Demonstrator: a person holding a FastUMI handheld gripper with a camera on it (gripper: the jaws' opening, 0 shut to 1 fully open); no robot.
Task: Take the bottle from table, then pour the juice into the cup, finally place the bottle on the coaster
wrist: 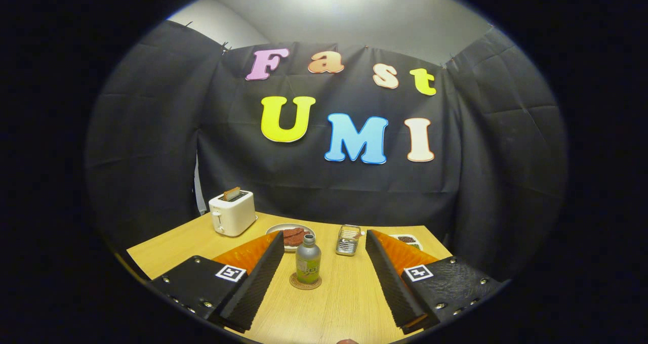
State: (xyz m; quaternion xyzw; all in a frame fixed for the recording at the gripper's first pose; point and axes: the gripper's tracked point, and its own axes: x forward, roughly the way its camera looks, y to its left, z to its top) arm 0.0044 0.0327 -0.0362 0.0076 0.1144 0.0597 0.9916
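A: The gripper (324, 278) stands wide apart, nothing between its 2 fingers (253, 283) but bare table (167, 255). The bottle (308, 259) stands upright on the coaster (305, 282), between the fingers and a little ahead of their tips, nearer the left one.

B: So which step does this look like?

A: Judging by the layout, the bottle already rests where the task wants it, so this reads either as the very start of the reach or as the release at the end. The pictures alone cannot settle that. The glass cup (348, 240) sits beyond the bottle, slightly to the right, and whether it holds juice cannot be told.

B: If it is the reach, how should the person do it well?

A: Shift the gripper a touch left so the bottle centres between the pads, then go forward low and level, and close on the body below the cap, not on the neck. The bottle looks slim and smooth, so a squeeze off-centre could tip it off the coaster.

B: Anything nearby to mind?

A: The plate (276, 228) of food lies just behind the bottle, the toaster (232, 212) well off to the left, and a small dish (409, 240) beyond the right finger. A straight approach should clear all 3.
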